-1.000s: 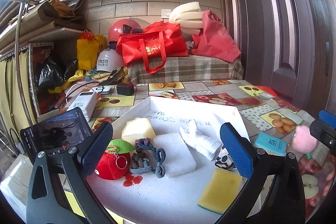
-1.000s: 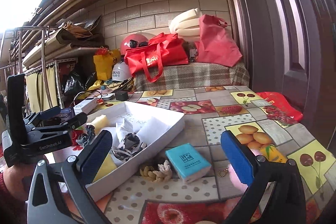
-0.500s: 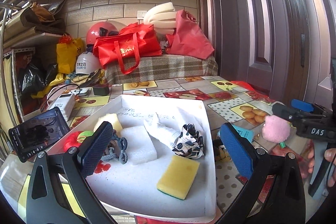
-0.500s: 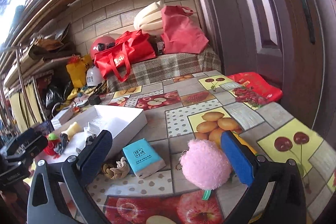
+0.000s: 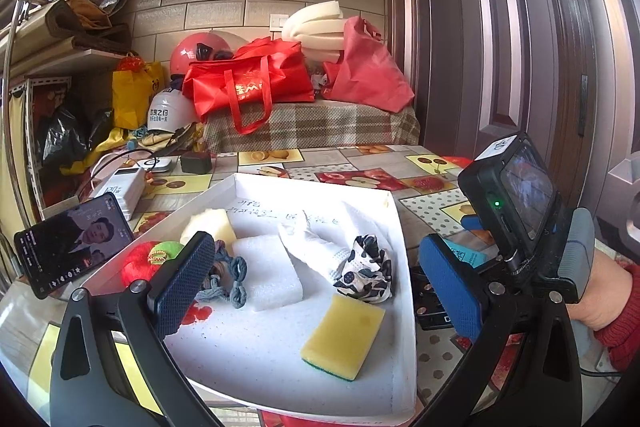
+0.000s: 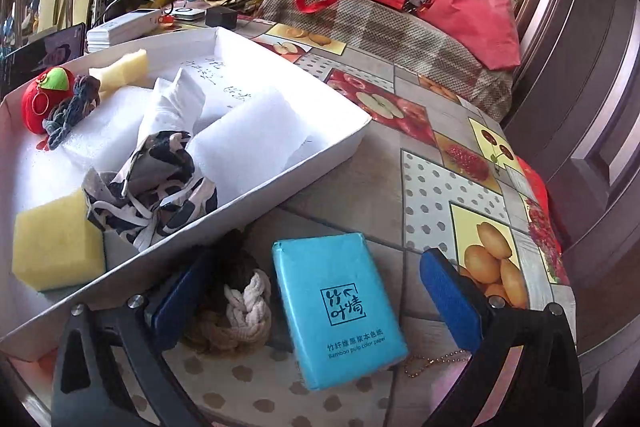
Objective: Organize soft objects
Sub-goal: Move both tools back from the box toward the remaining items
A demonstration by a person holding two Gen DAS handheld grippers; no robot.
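Tissue pack (image 6: 338, 309) — the turquoise, plastic-wrapped rectangular packet with dark printed characters — lies flat on the fruit-patterned tablecloth (image 6: 424, 183), just outside the near wall of the shallow white cardboard tray (image 6: 280, 179). Your right gripper (image 6: 308, 297) hangs over it with its 2 blue-padded fingers spread wide and empty; the pack sits between them, nearer the middle than either pad.

Judge it as light and squashy: paper inside a slick film. The wrapper will probably slide under a shallow pinch, so take it across its 2 long edges near mid-length, where the pads can press into the soft bulk. Squeeze enough to dent it, no more.

Touching the pack's left edge is a knotted rope toy of cream and tan cord (image 6: 236, 311), partly under your left-hand finger pad (image 6: 182, 301). It is limp and bumpy — close carelessly and you may catch it along with the pack. A thin bead chain (image 6: 434, 363) lies just beside the pack's lower right corner; what it is attached to is hidden.

Your left gripper (image 5: 316, 287) hovers over the tray, fingers also apart and holding nothing. Already inside are a yellow sponge with a green base (image 5: 343, 335), a white foam block (image 5: 267, 271), a black-and-white patterned cloth (image 5: 366, 270), a white crumpled cloth (image 5: 312, 247), a grey-blue braided cord (image 5: 228, 277), a pale yellow foam piece (image 5: 210, 223) and a red plush fruit with a green top (image 5: 146, 261).
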